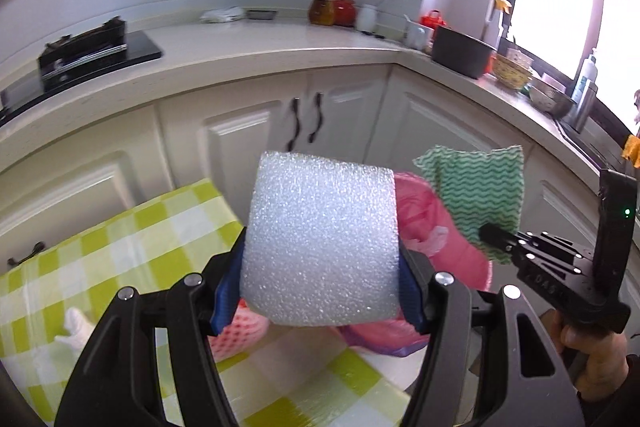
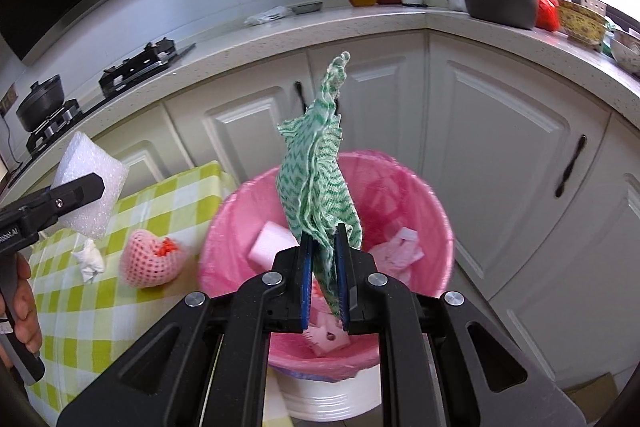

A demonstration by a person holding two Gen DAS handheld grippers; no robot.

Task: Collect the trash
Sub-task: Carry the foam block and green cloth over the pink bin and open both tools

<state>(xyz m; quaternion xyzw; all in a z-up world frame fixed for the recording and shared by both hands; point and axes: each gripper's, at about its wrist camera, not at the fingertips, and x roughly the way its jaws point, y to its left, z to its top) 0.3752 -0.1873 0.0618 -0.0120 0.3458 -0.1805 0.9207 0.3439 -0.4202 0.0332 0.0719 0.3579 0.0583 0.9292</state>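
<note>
Black linkage arms of the left gripper point(image 1: 320, 291) fill the foreground of the left wrist view; its blue pads press both sides of a white foam block point(image 1: 320, 239), held clear above the table point(image 1: 100, 247). Right gripper point(image 2: 323, 283), closed, pinches a green-and-white wavy-striped cloth point(image 2: 320, 171) that stands up between its pads, directly above the bin point(image 2: 424, 211). Lined with a pink bag, the bin stands just beside the table's corner and holds a white foam piece point(image 2: 270, 243) and pink scraps point(image 2: 400, 251). On the green-checked tablecloth, near the edge facing the bin, lie a pink foam net point(image 2: 150, 259) with something red inside and a crumpled white tissue point(image 2: 90, 261). A hand point(image 2: 24, 311) grips the left tool's handle. White cabinets point(image 2: 500, 147) and a countertop point(image 2: 360, 23) form the background.
</note>
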